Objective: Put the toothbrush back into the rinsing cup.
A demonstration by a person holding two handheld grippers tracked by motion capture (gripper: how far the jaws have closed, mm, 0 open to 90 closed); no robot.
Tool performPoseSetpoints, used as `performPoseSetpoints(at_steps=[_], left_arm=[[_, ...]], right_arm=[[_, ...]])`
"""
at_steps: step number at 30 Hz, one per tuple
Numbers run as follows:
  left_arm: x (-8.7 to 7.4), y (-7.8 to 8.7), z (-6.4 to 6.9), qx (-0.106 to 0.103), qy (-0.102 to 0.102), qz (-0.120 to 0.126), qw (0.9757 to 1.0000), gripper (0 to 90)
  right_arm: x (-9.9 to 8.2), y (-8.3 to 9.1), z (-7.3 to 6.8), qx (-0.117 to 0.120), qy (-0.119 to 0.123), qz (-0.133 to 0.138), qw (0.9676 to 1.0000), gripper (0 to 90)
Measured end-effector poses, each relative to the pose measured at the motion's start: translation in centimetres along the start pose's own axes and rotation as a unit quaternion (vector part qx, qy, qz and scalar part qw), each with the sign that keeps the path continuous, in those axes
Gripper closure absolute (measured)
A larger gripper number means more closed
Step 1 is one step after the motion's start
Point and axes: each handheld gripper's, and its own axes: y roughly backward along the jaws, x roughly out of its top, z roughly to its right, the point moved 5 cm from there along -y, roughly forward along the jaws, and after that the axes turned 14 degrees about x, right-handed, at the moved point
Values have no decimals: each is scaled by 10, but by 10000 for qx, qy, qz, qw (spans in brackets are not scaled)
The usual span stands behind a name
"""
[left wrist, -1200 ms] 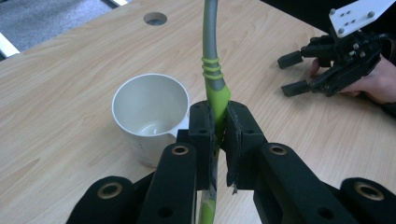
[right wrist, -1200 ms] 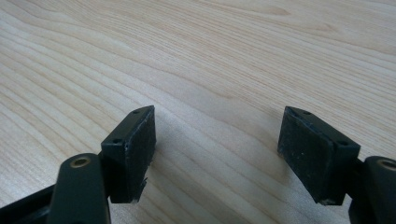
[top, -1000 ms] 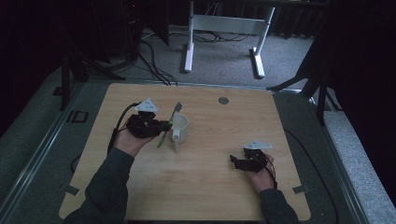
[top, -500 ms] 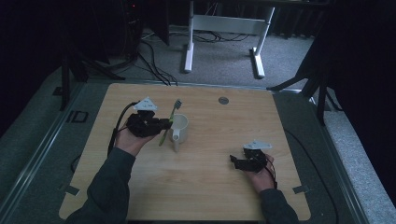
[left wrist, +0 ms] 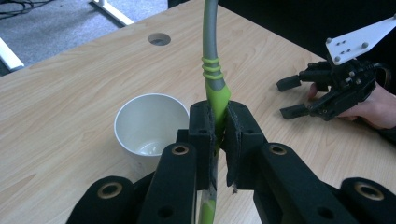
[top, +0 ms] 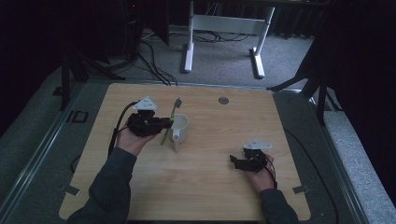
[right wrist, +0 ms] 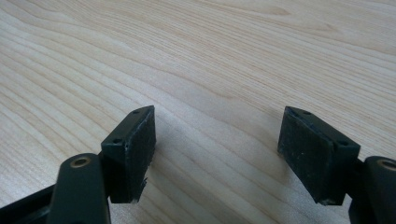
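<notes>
Nearest the person, the right claw [top: 236, 161] rests low over the wooden tabletop [top: 205, 186], its jaws standing wide apart with only bare wood grain between them in the right gripper view. The hand behind it lies on the tabletop near the right edge.

Farther in and to the left, the left claw [top: 164, 124] is clamped tight on a toothbrush [left wrist: 215, 91], its pads pressing the green part of the handle from both sides. The toothbrush stands tilted, its grey neck rising away past the jaws and its bristle head [top: 177, 102] pointing toward the far side of the tabletop.

Just beside the toothbrush sits a white mug [top: 180, 127], upright, its handle turned toward the person.

Beyond it, a round cable hole [top: 223, 100] lies near the far edge.
</notes>
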Motion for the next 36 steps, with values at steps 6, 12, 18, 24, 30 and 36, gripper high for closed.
performPoseSetpoints(at_steps=[6,12,18,24,30,36], left_arm=[[1,-1,0,-43,80,61,9999,822],[2,-1,-1,-52,130,98,9999,822],[3,-1,-1,-59,183,165,9997,822],[4,-2,0,-79,241,254,9994,822],[5,-2,1,-74,267,309,9991,822],[7,-1,2,-69,319,474,9983,822]], right_arm=[[0,0,0,-2,7,0,10000,273],[0,0,0,-2,11,2,10000,273],[0,0,0,-2,5,1,10000,273],[0,0,0,-3,2,0,10000,273],[0,0,0,5,7,-3,10000,274],[0,0,0,8,14,-2,10000,273]])
